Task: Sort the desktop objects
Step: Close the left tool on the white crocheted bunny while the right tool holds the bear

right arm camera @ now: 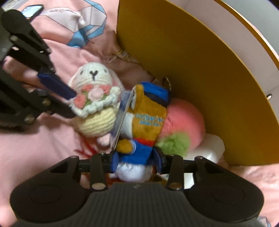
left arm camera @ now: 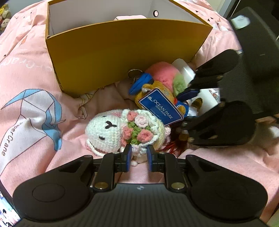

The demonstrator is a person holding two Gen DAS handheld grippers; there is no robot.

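A crocheted white rabbit with a pink flower bouquet (left arm camera: pixel 122 132) (right arm camera: pixel 97 97) lies on the pink bedspread. My left gripper (left arm camera: pixel 138 158) is shut on the rabbit's lower edge. Beside it lies a brown plush toy in a blue sailor suit (right arm camera: pixel 146 122) (left arm camera: pixel 157 92) with a blue Ocean Park tag (left arm camera: pixel 161 106). My right gripper (right arm camera: pixel 136 162) is shut on the plush toy's lower body. A pink and green plush peach (right arm camera: pixel 183 120) (left arm camera: pixel 163 73) lies behind it, against a yellow cardboard box (left arm camera: pixel 122 52) (right arm camera: pixel 200 69).
The box is open, white inside, with a pale object (left arm camera: pixel 129 17) in it. A white object (right arm camera: pixel 212 146) (left arm camera: pixel 184 68) lies by the box wall. Red threads (left arm camera: pixel 171 146) lie near the rabbit. A phone (right arm camera: pixel 32 10) lies on the bedspread (left arm camera: pixel 34 122).
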